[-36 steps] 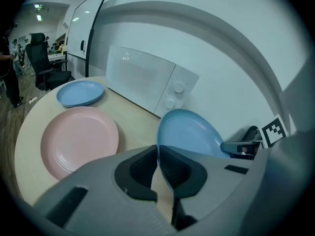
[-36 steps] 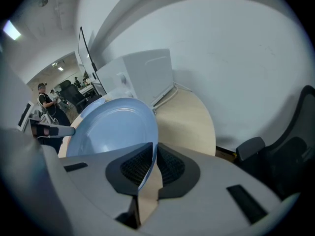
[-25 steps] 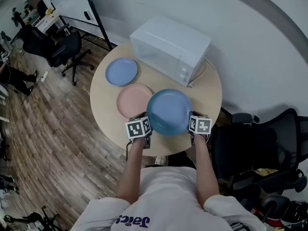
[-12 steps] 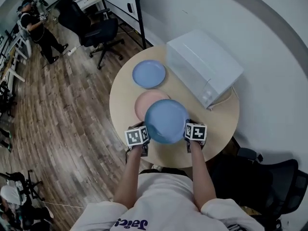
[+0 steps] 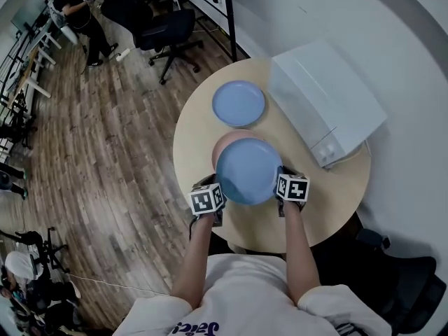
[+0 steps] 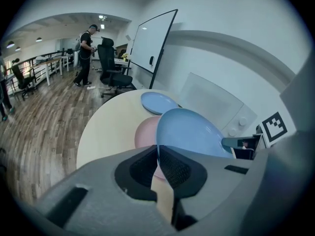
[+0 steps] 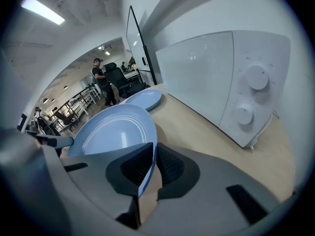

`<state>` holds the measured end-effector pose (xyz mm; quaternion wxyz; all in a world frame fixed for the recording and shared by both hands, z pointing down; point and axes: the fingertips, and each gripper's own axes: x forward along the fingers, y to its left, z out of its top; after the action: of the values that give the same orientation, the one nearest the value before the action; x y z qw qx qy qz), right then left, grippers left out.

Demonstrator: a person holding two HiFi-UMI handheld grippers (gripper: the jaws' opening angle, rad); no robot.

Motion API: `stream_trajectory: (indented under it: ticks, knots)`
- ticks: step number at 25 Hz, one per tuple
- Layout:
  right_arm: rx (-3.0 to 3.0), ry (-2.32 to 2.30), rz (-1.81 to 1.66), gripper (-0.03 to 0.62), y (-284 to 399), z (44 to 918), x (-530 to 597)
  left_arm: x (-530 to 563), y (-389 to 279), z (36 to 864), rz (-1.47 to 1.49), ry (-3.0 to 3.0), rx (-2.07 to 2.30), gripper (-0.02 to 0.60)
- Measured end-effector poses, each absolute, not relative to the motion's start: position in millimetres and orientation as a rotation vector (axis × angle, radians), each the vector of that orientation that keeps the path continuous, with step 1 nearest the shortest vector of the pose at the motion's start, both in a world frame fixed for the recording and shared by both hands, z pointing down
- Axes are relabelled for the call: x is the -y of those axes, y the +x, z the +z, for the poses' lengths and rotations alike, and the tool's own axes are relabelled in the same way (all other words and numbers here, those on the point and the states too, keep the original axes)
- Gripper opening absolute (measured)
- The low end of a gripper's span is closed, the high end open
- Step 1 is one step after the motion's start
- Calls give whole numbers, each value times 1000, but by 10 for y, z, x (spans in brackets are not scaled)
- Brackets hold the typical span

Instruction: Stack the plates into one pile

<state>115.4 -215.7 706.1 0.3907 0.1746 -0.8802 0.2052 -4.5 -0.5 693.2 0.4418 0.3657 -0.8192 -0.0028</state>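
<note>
A blue plate (image 5: 248,171) hangs above the round table (image 5: 199,128), held by both grippers. My left gripper (image 5: 215,200) is shut on its left rim and my right gripper (image 5: 278,190) is shut on its right rim. In the left gripper view the blue plate (image 6: 189,133) runs from the jaws toward the other gripper; in the right gripper view the same blue plate (image 7: 114,130) sits clamped at its edge. A pink plate (image 5: 225,141) lies on the table, mostly hidden under the held plate. A second blue plate (image 5: 239,103) lies farther back.
A white microwave (image 5: 327,110) stands on the table's right side. Office chairs (image 5: 157,30) and a whiteboard stand beyond the table on the wooden floor. A person (image 5: 70,12) stands far off at the upper left.
Both grippers have carried the blue plate to the left and away from me, so it now covers most of the pink plate. The camera view has also swung.
</note>
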Motion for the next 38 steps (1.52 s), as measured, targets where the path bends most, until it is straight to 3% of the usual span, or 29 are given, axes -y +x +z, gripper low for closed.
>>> stream_trajectory:
  ticks: [11, 28, 30, 31, 32, 34, 38]
  knots:
    - [2152, 453, 466, 32, 530, 7467, 2236, 141, -737, 7410, 63, 880, 1971, 26]
    - [2102, 486, 434, 32, 458, 7757, 2298, 212, -774, 7775, 80, 849, 1927, 26]
    - [2147, 475, 436, 56, 414, 7731, 2302, 237, -804, 7725, 52, 853, 1954, 28]
    - [2165, 461, 432, 151, 389, 7708, 2293, 238, -823, 7699, 51, 857, 1964, 31]
    - [2179, 448, 429, 223, 367, 7679, 2285, 238, -837, 7676, 47, 865, 1966, 61]
    - [2207, 434, 426, 232, 344, 7616, 2281, 235, -845, 7647, 20, 881, 1955, 189]
    - [2219, 436, 433, 241, 402, 7594, 2286, 205, -803, 7664, -1, 890, 1930, 225]
